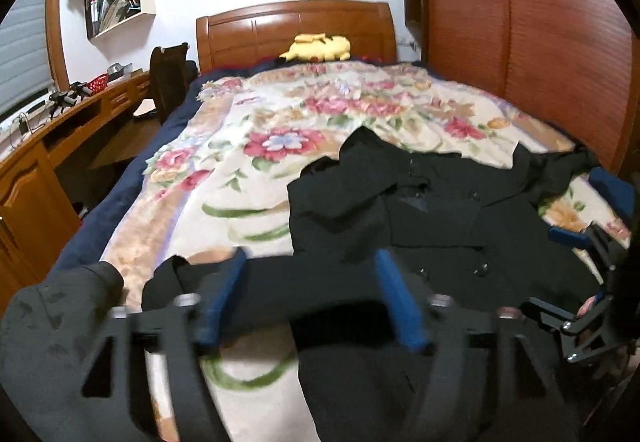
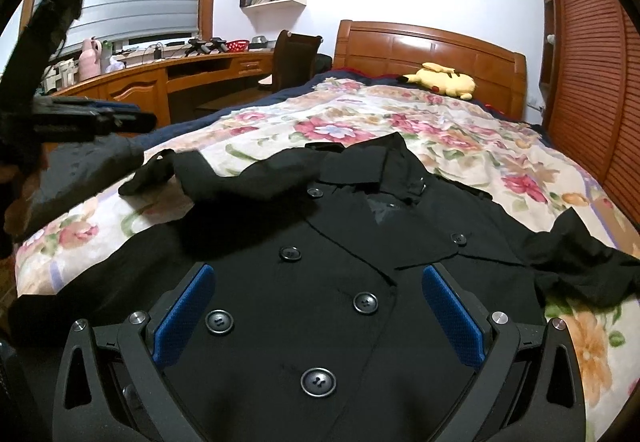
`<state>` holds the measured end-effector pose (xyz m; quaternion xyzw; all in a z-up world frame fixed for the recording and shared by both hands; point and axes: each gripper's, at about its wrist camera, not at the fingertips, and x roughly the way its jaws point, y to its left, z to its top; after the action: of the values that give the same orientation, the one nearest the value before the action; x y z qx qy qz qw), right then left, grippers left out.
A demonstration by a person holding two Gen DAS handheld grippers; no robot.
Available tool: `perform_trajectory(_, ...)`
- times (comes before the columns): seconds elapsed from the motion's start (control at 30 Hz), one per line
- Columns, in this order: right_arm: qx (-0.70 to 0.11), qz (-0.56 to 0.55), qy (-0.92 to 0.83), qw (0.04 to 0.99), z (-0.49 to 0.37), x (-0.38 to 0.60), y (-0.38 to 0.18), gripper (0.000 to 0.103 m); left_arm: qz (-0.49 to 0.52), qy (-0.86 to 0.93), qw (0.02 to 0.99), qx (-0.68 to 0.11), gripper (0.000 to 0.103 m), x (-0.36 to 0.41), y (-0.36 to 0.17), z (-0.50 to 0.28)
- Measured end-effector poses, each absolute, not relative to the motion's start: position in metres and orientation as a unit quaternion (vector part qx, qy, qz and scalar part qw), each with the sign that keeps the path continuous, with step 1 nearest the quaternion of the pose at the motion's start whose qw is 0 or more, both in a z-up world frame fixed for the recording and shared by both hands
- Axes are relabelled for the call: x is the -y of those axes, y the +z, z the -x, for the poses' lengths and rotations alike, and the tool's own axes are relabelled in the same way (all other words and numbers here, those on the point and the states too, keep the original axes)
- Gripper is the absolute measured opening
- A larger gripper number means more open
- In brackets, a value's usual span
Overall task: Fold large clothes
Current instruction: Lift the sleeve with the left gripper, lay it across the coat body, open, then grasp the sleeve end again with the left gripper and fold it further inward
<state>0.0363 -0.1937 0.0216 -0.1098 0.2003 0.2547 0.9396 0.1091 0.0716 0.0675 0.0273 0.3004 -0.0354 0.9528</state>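
The right gripper has its blue-padded fingers spread wide, empty, over the black double-breasted buttoned coat. The left gripper is likewise wide apart, empty, above the coat's left sleeve. The coat lies spread front-up on the floral bedspread.

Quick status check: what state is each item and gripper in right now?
Black coat: spread front-up on the floral blanket, buttoned, not yet folded.
Coat sleeve: stretched out sideways.
Left hand-held gripper: open, over the sleeve.
Right hand-held gripper: open, above the coat front.
Yellow plush: lying by the headboard.
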Motion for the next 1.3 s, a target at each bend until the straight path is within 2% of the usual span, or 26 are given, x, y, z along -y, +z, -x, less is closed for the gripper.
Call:
perform_trajectory(0.2,-0.198,0.101,0.26,0.94,-0.036,0.197,0.025,0.103,-0.025,0.011,0.952,-0.304,0.082,-0.1,0.058,-0.118)
perform_trajectory(0.63,-0.209,0.117,0.273,0.932,-0.045,0.188,0.019,0.103,0.008,0.103,0.921,-0.376,0.082,-0.187,-0.028,-0.149)
perform_trajectory(1.0,-0.219,0.126,0.275,0.928,-0.048,0.185,0.018,0.103,0.039,0.133,0.886,-0.443,0.082,-0.225,-0.08,-0.163)
perform_trajectory(1.3,-0.222,0.126,0.277,0.926,-0.046,0.186,0.019,0.103,0.045,0.128,0.88,-0.456,0.082,-0.226,-0.085,-0.166)
